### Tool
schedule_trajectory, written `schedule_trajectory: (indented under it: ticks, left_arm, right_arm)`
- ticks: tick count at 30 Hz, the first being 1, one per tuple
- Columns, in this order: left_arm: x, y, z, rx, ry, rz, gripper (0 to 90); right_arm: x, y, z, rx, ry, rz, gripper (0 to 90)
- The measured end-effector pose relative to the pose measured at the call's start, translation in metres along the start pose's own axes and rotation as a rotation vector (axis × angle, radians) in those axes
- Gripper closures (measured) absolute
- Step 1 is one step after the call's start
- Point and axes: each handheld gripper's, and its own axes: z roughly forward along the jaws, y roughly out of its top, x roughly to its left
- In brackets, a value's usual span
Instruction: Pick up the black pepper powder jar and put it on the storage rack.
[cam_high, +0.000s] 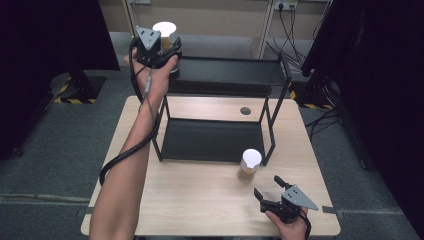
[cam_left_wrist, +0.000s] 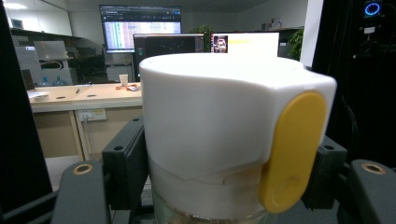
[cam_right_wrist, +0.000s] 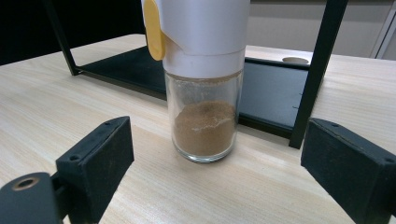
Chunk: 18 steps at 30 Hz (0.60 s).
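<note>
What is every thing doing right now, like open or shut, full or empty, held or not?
Left gripper: shut on the held jar, up by the top shelf.
Held jar: upright, yellow flap shut.
Table jar: standing free, upright, flap shut, part full of brown powder.
Right gripper: open, facing the table jar, not touching.
Rack: both shelves bare.

Grey floor (cam_high: 45, 150) around light wood desk (cam_high: 200, 200). Yellow-black hazard tape (cam_high: 75, 100) on floor at left. Beige wall (cam_high: 220, 20) behind, with socket (cam_high: 285, 5) and black cables (cam_high: 292, 35) hanging down. Dark curtains (cam_high: 380, 75) at both sides. Left gripper view: office beyond, large wall screen (cam_left_wrist: 140, 25), monitors (cam_left_wrist: 168, 44), wooden counter (cam_left_wrist: 84, 95), ceiling light (cam_left_wrist: 14, 5).
</note>
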Motion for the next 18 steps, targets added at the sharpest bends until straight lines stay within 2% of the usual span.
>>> schedule_trajectory:
  ticks: [4,9,14,17,18]
  left_arm:
    - [-0.0012,-0.0012,0.0013,-0.004,-0.001,0.009,30.5]
    - [-0.0002,-0.0003,0.0034,0.001,0.004,-0.014,30.5]
    - [0.0005,0.0002,0.0042,0.004,-0.001,-0.015,30.3]
    - [0.0033,0.0009,0.0043,0.006,-0.013,-0.028,29.7]
    - [0.0044,0.0018,0.0043,0.010,-0.021,-0.049,27.7]
  right_arm:
    - [0.0001,-0.0002,-0.0001,-0.001,0.001,0.000,9.5]
    - [0.0003,0.0000,0.0000,0.000,0.001,-0.003,9.5]
    - [0.0002,0.0002,0.0001,0.001,0.001,-0.002,9.5]
    - [0.0003,0.0000,0.0000,0.000,0.002,-0.005,9.5]
    - [0.0003,0.0000,0.0000,0.000,0.001,-0.004,9.5]
